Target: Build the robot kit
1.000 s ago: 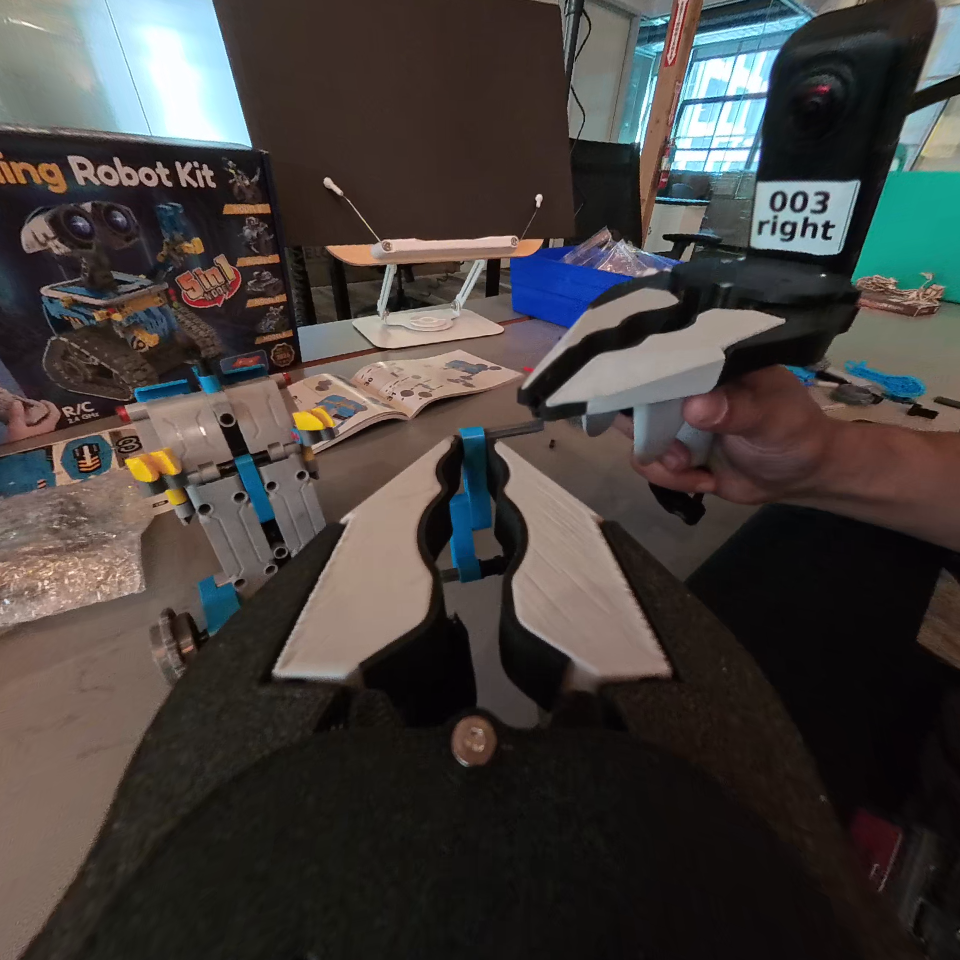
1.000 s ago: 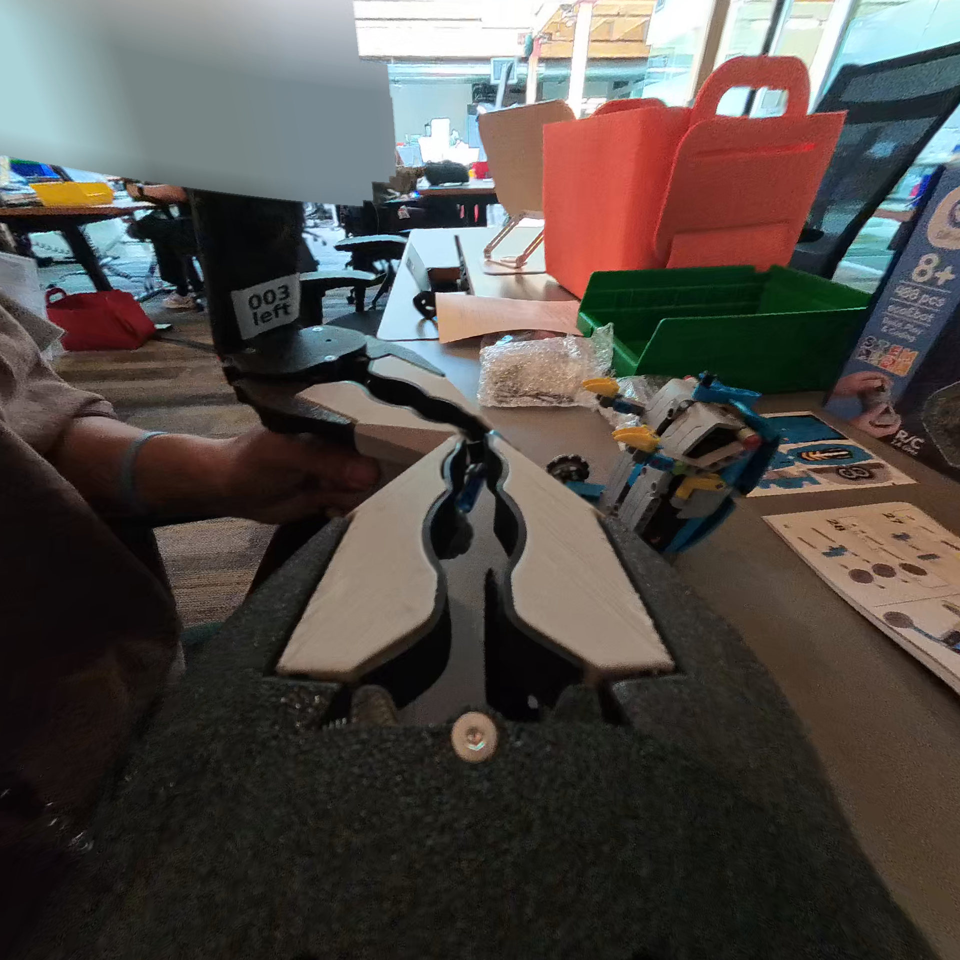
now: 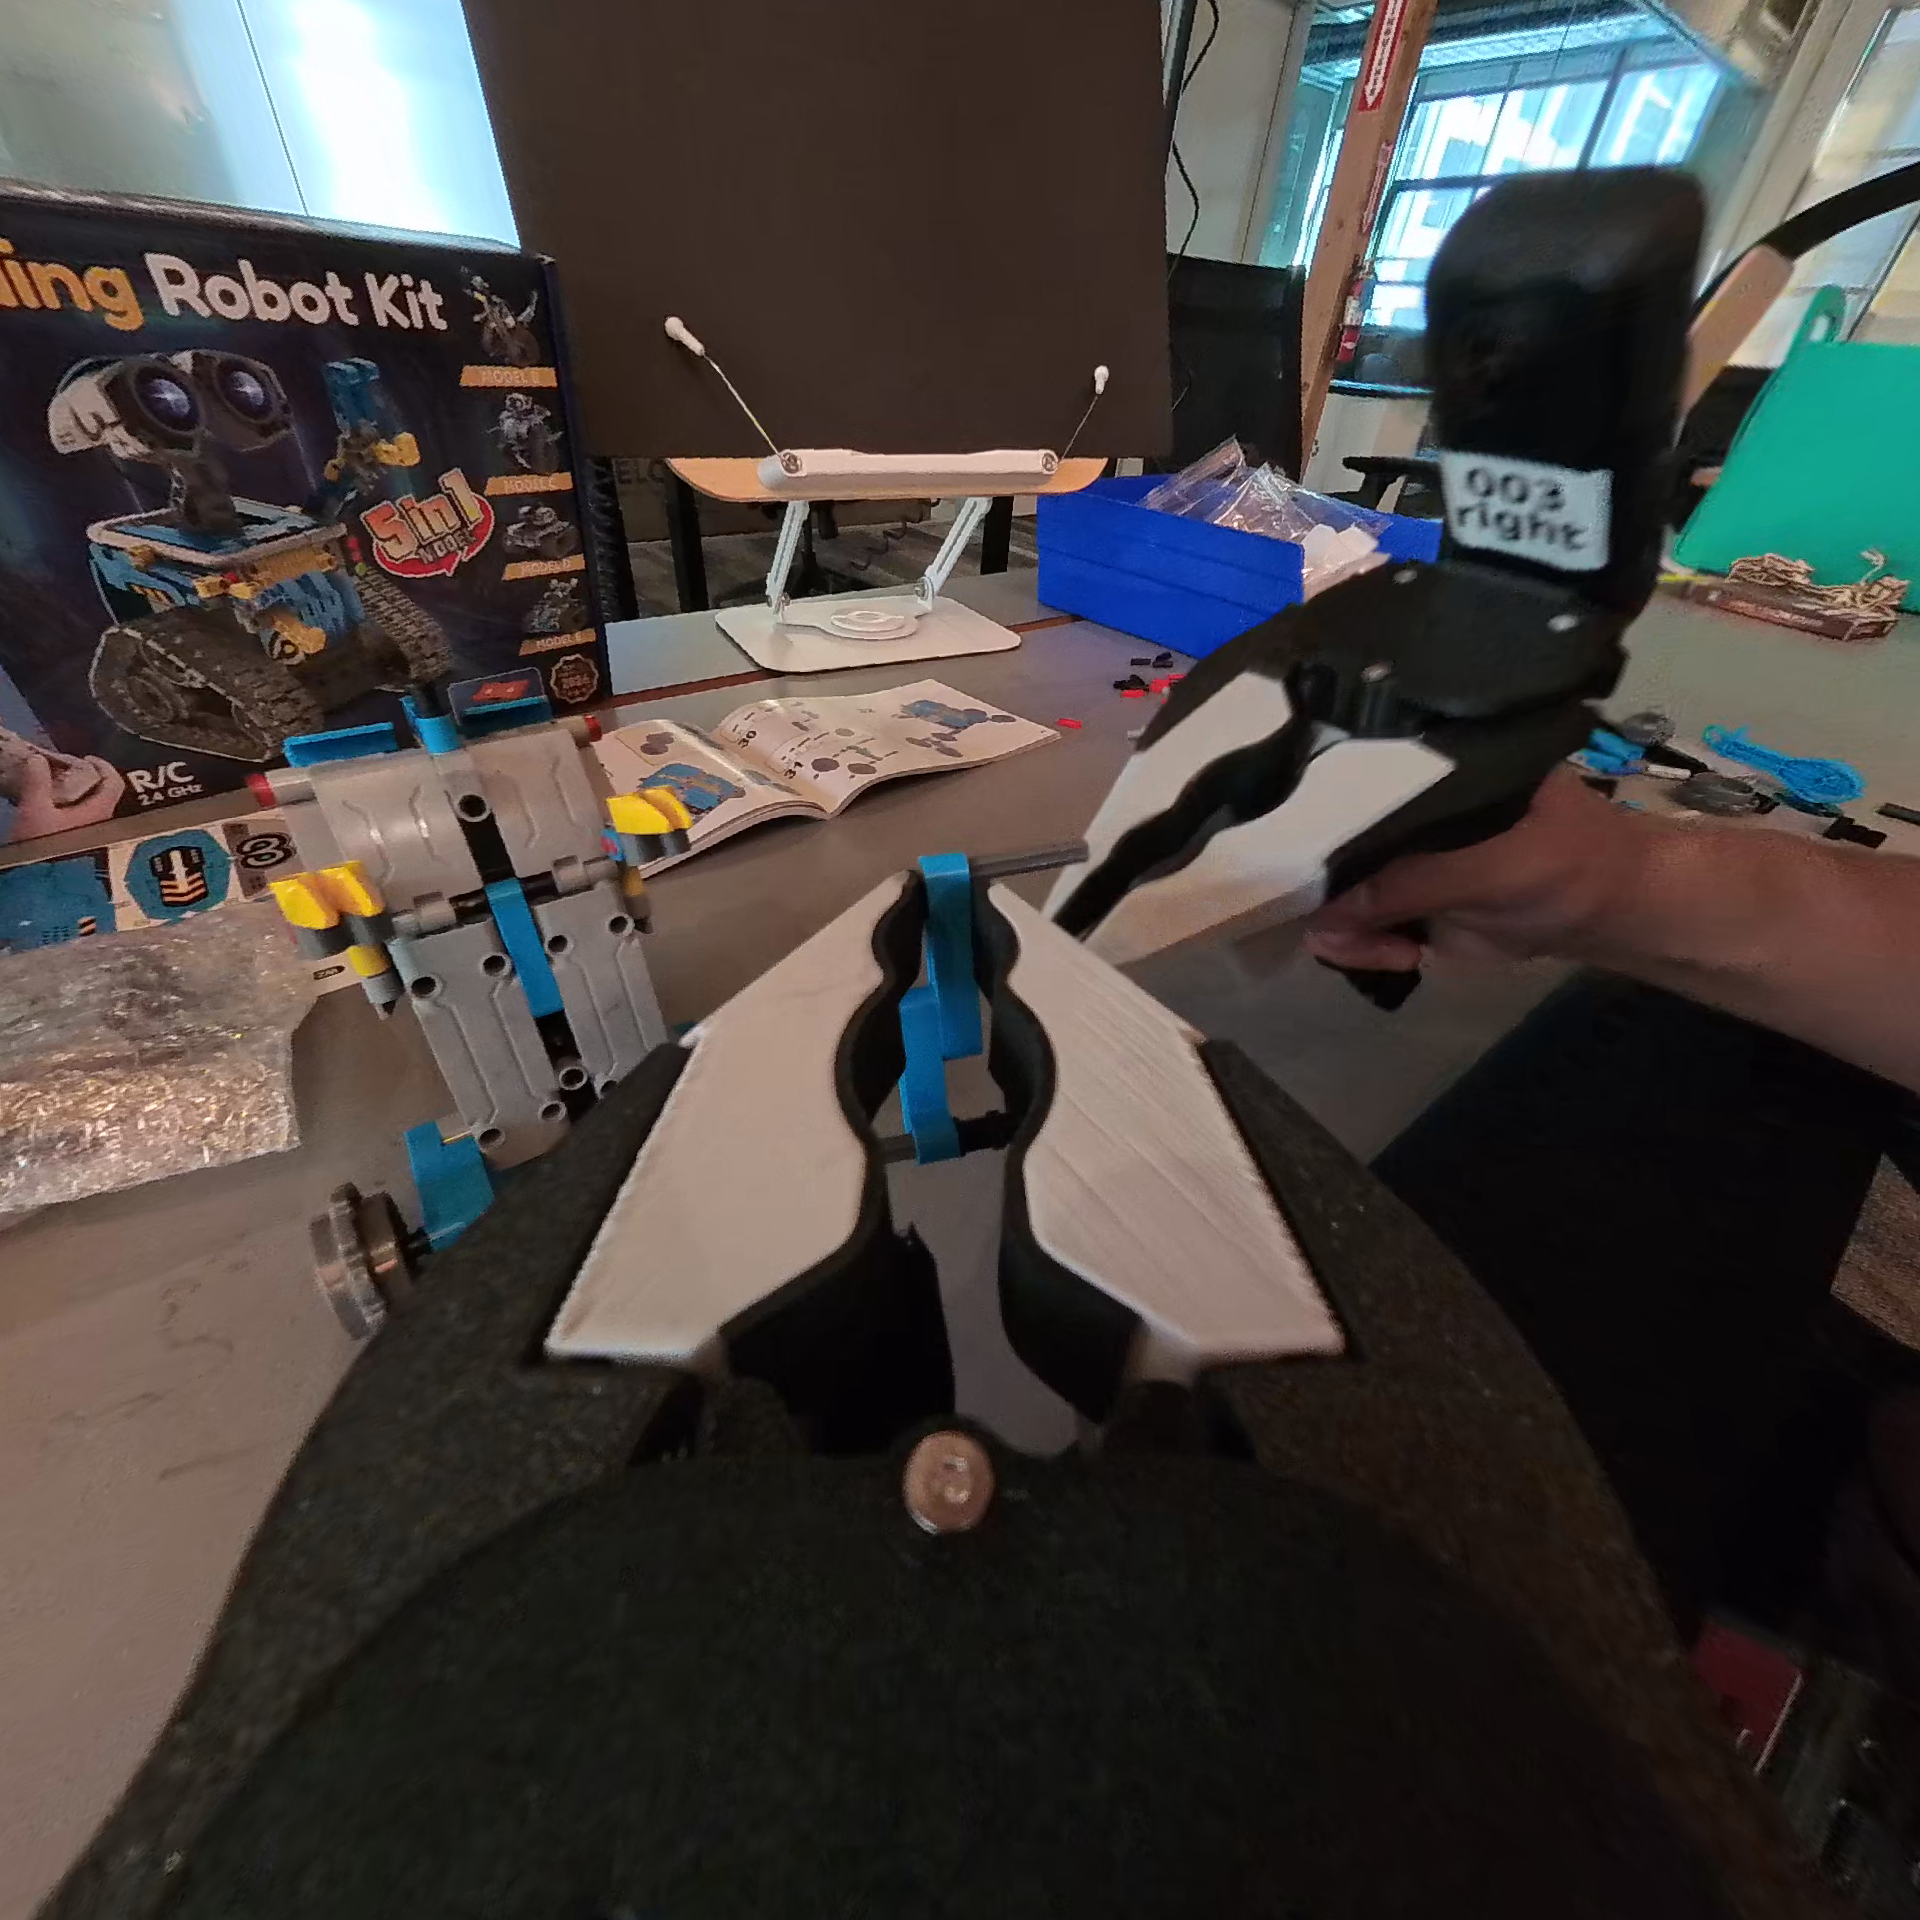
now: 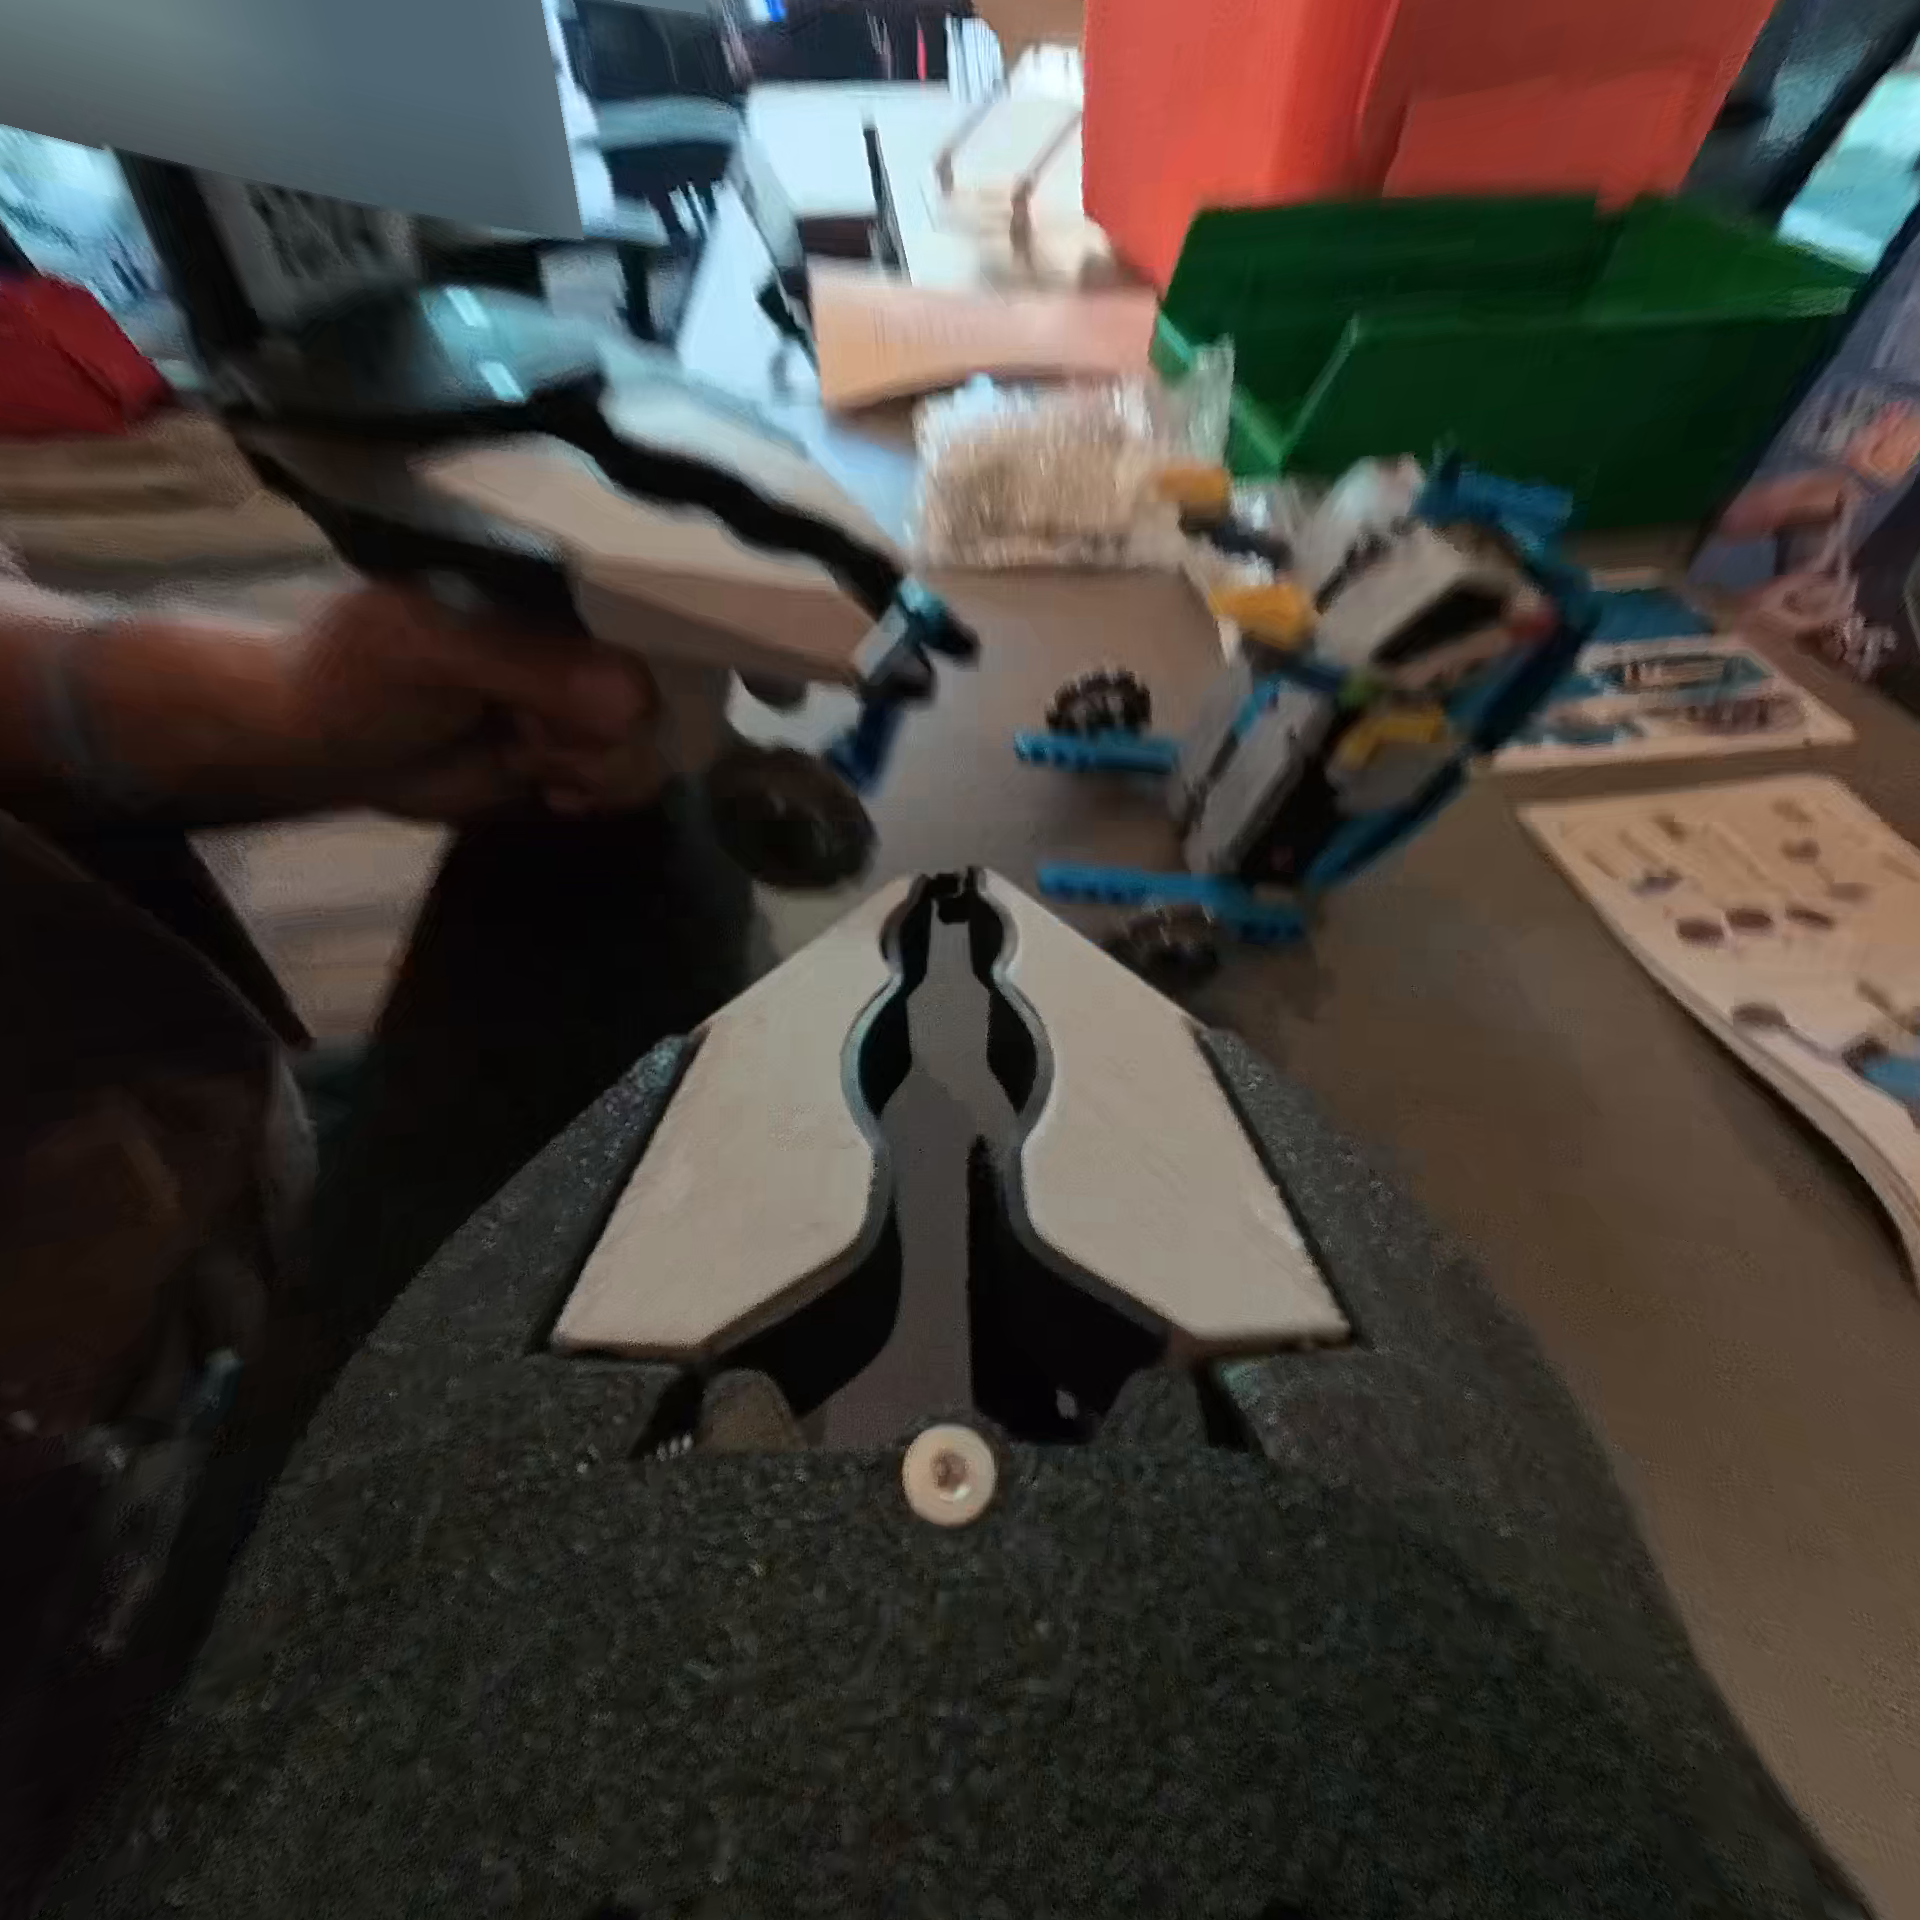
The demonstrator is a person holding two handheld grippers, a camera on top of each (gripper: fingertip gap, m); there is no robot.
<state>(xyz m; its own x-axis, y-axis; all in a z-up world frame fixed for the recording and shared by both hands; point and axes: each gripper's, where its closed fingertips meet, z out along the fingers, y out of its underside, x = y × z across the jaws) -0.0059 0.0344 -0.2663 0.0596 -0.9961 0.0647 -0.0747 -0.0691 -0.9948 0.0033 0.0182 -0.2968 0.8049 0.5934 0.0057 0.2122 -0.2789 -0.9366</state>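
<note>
My left gripper (image 3: 951, 883) is shut on a blue bracket piece (image 3: 940, 997), held upright above the table. A grey axle (image 3: 1029, 860) sticks out of the piece's top to the right. My right gripper (image 4: 948, 888) is shut, with a small dark shape between its tips that is too blurred to identify. In the left wrist view the right gripper (image 3: 1070, 914) hangs just right of and below the axle, apart from it. In the blurred right wrist view the left gripper (image 4: 914, 623) and the blue piece (image 4: 883, 707) are up and to the left.
A grey, blue and yellow robot model (image 3: 478, 935) stands left of my left gripper, also seen in the right wrist view (image 4: 1351, 707). Around it are a kit box (image 3: 260, 499), an open booklet (image 3: 821, 748), a bubble bag (image 3: 135, 1060), a blue bin (image 3: 1164, 561) and a green bin (image 4: 1507, 343). My two grippers' fingertips are within a few centimetres of each other.
My right gripper has pulled back from the axle, down and to the right. The left gripper still holds the blue piece. The right wrist view is now blurred by motion.
</note>
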